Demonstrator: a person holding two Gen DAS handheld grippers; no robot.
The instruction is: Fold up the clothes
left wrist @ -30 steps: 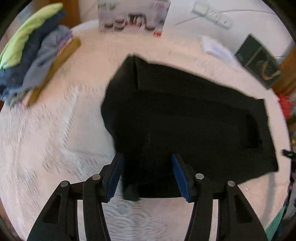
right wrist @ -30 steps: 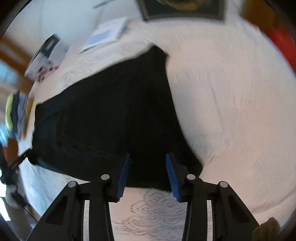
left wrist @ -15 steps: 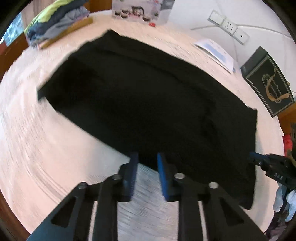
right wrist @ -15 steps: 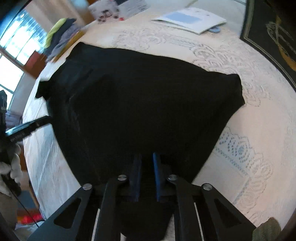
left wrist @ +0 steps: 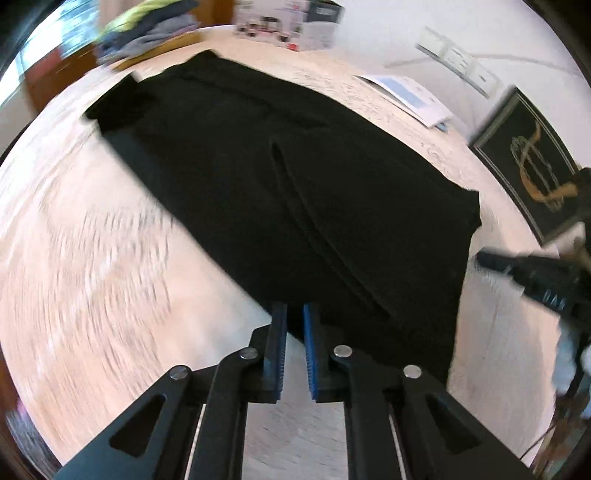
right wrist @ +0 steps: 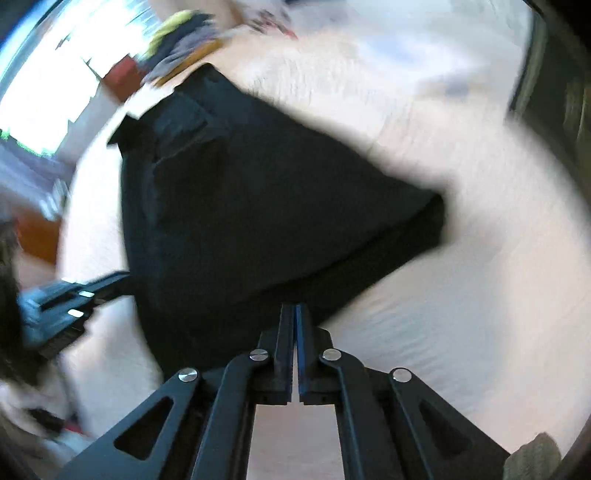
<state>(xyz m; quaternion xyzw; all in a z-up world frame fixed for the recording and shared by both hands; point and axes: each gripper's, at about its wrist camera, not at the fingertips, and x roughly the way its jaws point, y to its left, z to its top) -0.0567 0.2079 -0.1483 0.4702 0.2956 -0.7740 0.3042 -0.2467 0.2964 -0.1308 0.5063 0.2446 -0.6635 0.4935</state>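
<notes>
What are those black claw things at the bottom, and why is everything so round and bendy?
They are tongs a person holds, one in each hand, each with a small wide-eyed camera that bends the picture. One picture looks along the left tongs, the other along the right tongs. Both have just squeezed shut on the near edge of a black garment spread on a pale patterned cloth, ready for folding. Farther back sit a pile of folded clothes, some papers and a dark framed picture.
</notes>
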